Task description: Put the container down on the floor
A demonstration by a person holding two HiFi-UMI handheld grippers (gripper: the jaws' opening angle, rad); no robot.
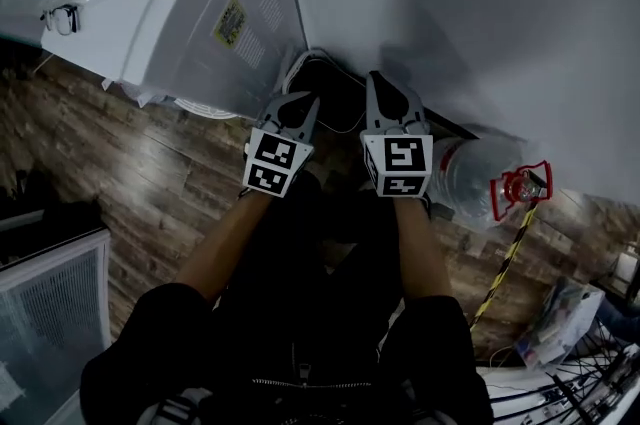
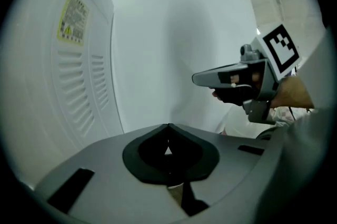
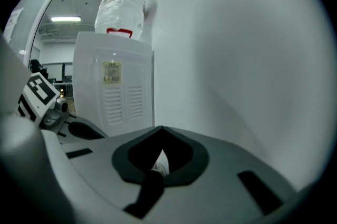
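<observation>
A clear big water jug [image 1: 478, 175] with a red handle [image 1: 520, 188] rests low by the wall, just right of my right gripper [image 1: 393, 103]. A second jug in plastic wrap [image 3: 124, 4] stands on top of the white dispenser [image 1: 200, 13]. My left gripper [image 1: 293, 108] is held beside the right one, and both point at the corner between dispenser and wall. The left gripper [image 2: 168, 133] is shut with nothing in it. My right gripper [image 3: 160, 136] is likewise shut and empty. Neither one touches a jug.
A white wall [image 1: 480, 13] rises right ahead. Black cables [image 1: 330, 88] lie on the wooden floor [image 1: 150, 173] in the corner. A yellow-black striped stick [image 1: 508, 258] lies at the right, and a glass-fronted cabinet [image 1: 50, 303] stands at the lower left.
</observation>
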